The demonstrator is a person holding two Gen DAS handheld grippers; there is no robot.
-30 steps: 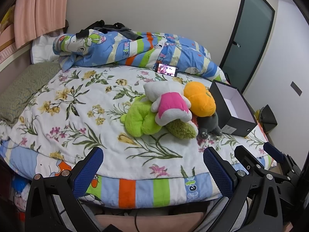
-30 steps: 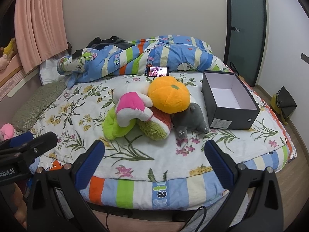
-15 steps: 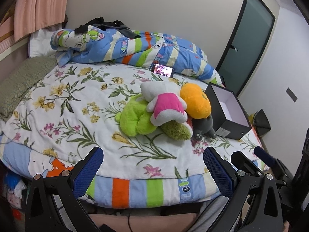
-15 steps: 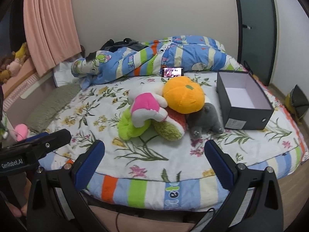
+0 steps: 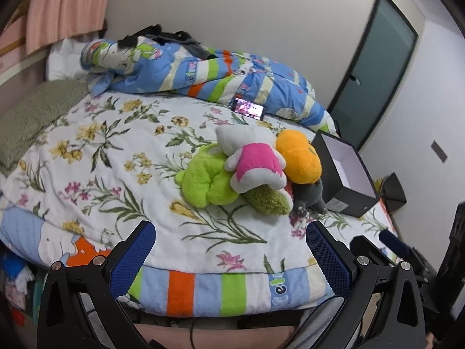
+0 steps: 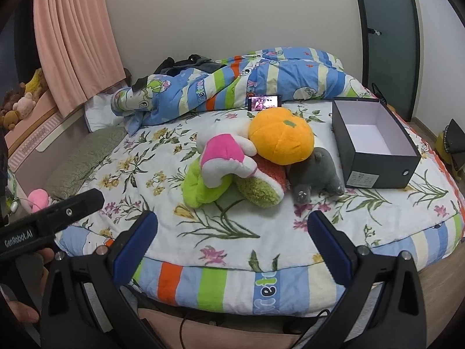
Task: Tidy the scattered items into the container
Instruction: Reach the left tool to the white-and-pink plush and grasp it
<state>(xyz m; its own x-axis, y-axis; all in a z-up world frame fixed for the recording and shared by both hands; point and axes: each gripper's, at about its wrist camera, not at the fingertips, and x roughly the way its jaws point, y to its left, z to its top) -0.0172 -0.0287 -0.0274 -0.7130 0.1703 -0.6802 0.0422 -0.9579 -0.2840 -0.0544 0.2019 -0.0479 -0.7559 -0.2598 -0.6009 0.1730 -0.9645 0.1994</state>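
Black cardboard box, white-lined, lid off, sits on the floral quilt to the right of a heap of plush toys. Heap, left to right: lime-green plush at the bottom, white plush in pink top lying across it, a green-and-red fuzzy plush underneath, orange pumpkin plush on top, grey plush just beside the box wall — touching or not, cannot tell. All toys lie outside the box.

Left gripper: fingers spread wide, nothing between the blue pads, held off the foot of the bed. Right gripper: likewise splayed and empty, near the bed edge — well short of the heap.

A lit phone leans against the rolled striped duvet behind the toys.
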